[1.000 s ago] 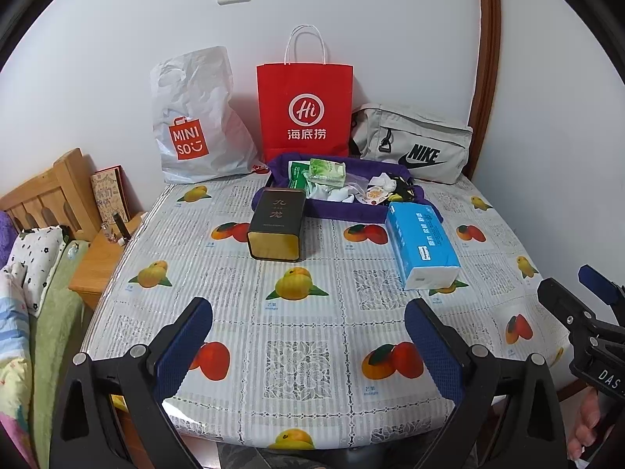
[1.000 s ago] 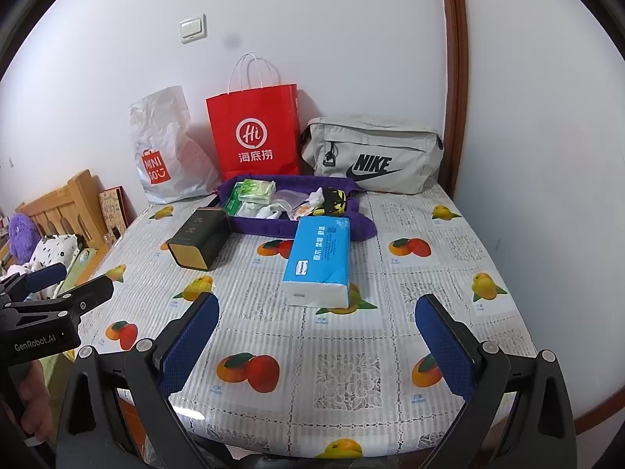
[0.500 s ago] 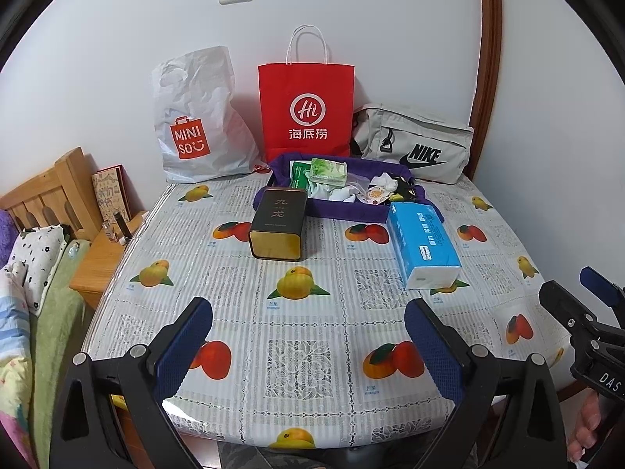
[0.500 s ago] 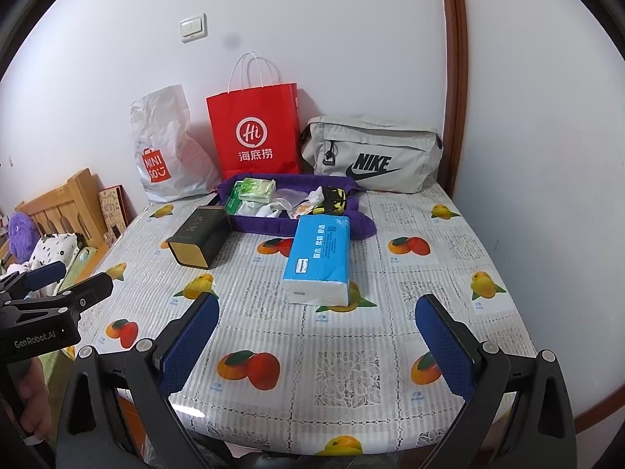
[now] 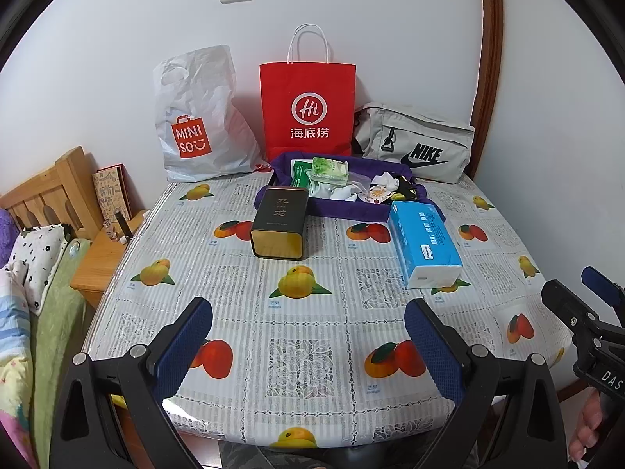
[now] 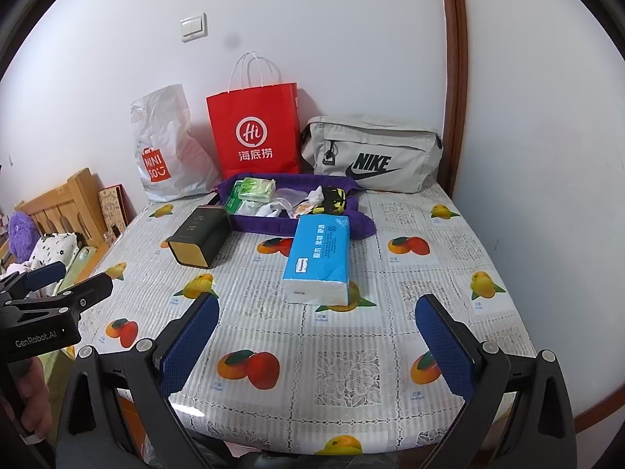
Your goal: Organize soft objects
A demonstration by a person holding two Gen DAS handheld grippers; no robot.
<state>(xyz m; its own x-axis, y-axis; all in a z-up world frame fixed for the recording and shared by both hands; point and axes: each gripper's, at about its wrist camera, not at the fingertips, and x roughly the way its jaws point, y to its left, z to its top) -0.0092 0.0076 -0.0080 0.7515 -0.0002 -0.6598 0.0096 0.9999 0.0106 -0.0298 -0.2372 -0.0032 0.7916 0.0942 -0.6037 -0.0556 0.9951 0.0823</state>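
A blue tissue pack (image 5: 425, 242) (image 6: 318, 258) lies mid-table. Behind it a purple fabric tray (image 5: 343, 211) (image 6: 254, 224) holds a green tissue packet (image 5: 330, 168) (image 6: 256, 189), white cloths and small packets. A dark tea tin (image 5: 279, 222) (image 6: 199, 238) lies on its side left of the tray. My left gripper (image 5: 308, 346) hovers open over the near table edge, empty. My right gripper (image 6: 316, 344) is open too, also near the front edge, with nothing between its fingers.
Against the wall stand a white Miniso bag (image 5: 199, 121), a red paper bag (image 5: 308, 109) and a grey Nike pouch (image 5: 418, 144). The fruit-print tablecloth (image 5: 312, 312) covers the table. A wooden bed frame (image 5: 47, 191) and bedding lie to the left.
Both views have crept very slightly; nothing on the table has moved and both grippers stay open.
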